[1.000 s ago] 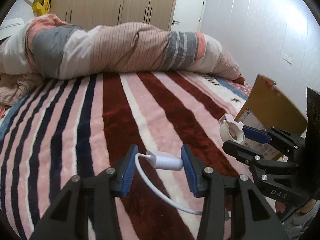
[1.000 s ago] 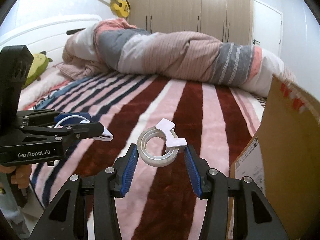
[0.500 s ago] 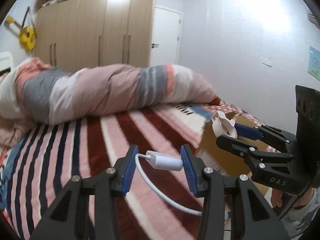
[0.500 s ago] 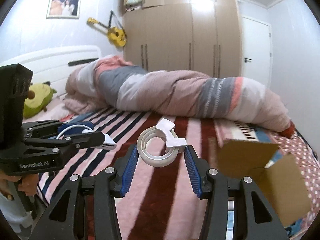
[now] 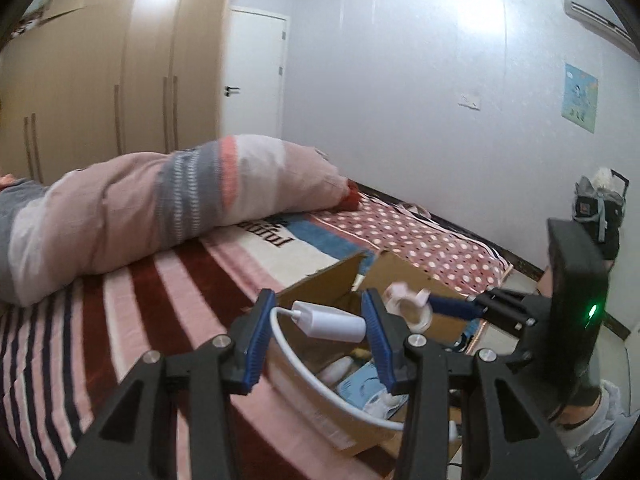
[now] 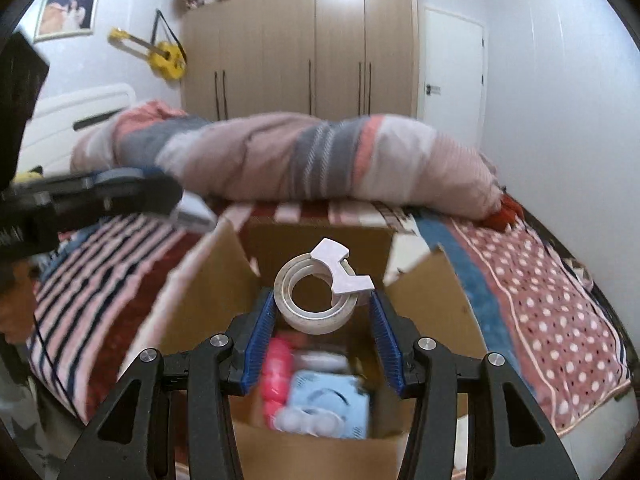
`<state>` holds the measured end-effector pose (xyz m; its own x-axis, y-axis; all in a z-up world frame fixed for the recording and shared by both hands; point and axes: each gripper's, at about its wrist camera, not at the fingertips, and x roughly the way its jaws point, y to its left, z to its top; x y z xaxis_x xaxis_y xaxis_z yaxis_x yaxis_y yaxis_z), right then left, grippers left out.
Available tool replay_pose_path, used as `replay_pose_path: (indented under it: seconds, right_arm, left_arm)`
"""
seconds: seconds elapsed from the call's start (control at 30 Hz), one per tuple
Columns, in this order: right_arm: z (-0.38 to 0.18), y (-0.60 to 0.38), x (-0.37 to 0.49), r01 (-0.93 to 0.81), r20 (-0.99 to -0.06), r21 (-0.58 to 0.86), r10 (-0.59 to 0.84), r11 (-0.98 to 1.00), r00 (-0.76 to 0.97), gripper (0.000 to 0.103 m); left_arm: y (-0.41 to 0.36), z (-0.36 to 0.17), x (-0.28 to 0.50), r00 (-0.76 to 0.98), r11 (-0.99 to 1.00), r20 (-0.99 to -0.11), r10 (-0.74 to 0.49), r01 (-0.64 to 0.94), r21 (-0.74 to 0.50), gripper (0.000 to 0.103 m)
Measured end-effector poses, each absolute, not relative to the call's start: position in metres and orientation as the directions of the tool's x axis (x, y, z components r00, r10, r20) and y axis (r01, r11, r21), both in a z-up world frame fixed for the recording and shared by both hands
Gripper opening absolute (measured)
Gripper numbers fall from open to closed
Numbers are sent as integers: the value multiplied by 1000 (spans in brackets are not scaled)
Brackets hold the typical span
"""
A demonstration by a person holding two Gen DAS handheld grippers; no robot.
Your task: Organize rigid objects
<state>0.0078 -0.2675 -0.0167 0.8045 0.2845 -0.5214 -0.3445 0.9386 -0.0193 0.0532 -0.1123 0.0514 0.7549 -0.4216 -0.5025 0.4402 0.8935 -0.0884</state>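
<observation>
Left wrist view: the left hand-held gripper point(image 5: 318, 334) is partly closed, its blue pads point(image 5: 260, 334) clamping a white charger point(image 5: 332, 322) whose cable point(image 5: 316, 380) loops down and to the right. It hangs above an open cardboard box point(image 5: 320, 284) standing on the striped bed point(image 5: 132, 300); white and pale blue items point(image 5: 360, 390) lie inside. To the right, the right hand-held gripper point(image 5: 424, 306) holds a tape roll point(image 5: 412, 308) over the box. A rolled quilt point(image 5: 160, 208) lies across the bed behind.

Right wrist view: the right hand-held gripper point(image 6: 322, 334) is closed partway on the tape roll point(image 6: 316, 300), which stands on edge between the pads, its white cutter point(image 6: 340, 272) on top. It hangs above the box point(image 6: 200, 280), where a pink item point(image 6: 276, 372) and a blue item point(image 6: 328, 404) lie blurred. The left hand-held gripper point(image 6: 160, 196) enters from the left, blurred, over the box's left flap. The quilt point(image 6: 300, 160) and a wardrobe point(image 6: 312, 40) sit behind.
</observation>
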Motion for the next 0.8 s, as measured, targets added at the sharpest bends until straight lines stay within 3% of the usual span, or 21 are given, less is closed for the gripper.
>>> replay_pose_path:
  seconds: [0.17,0.47,0.57,0.8]
  right_arm:
    - [-39,-283,21,-350,-566,-6,286,937,773,45]
    - [-50,-293,28,-370,-562,30,322,928,762,45]
    - [-51,-294,28,-373,-562,41,330,927,758,46]
    - [-48,-291,30,-390,-558,37,343,920,756,50]
  left_arm:
    - [-142,38,77,711,877,-548,-439,472,-90,41]
    - [-172,8,106,659,876,-636,-402,478,-58,42]
    - [-177,4,107,664,878,-639,-389,478,-38,42]
    - [-166,15,99,690,886,-605,-398,460,-58,53]
